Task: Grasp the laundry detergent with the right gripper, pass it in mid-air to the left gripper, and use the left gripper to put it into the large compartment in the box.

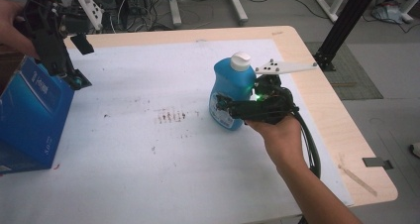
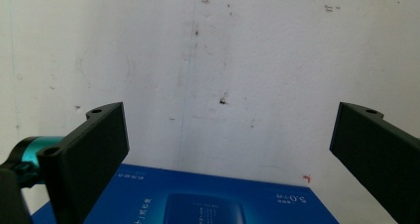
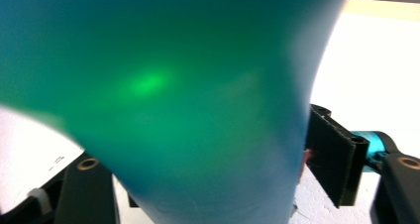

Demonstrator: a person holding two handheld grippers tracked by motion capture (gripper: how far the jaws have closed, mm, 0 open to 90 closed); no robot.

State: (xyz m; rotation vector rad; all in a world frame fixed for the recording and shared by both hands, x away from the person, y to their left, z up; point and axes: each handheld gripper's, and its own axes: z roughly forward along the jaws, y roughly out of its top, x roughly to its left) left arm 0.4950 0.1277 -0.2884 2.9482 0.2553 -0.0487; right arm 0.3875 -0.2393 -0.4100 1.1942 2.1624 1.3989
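A blue bottle [image 1: 225, 92] with a white cap [image 1: 241, 61] stands upright on the white mat, right of the middle. My right gripper [image 1: 223, 106] comes in from the right, level, with its jaws on either side of the bottle's lower body. In the right gripper view the bottle [image 3: 173, 85] sits between the jaws of the right gripper [image 3: 208, 184], and the right pad [image 3: 329, 154] lies against its side. At the far left my left gripper [image 1: 74, 78] hangs open above a blue box [image 1: 29, 115]. Its own view shows the left gripper [image 2: 228, 135] spread wide over the box's top [image 2: 198, 199].
The white mat [image 1: 148, 154] carries dark stains [image 1: 168, 116] near its middle. Bare wooden table edge [image 1: 322, 95] runs along the right side, with a wooden stick [image 1: 357, 178] near the front corner. A black post [image 1: 341, 26] and cables stand beyond the table.
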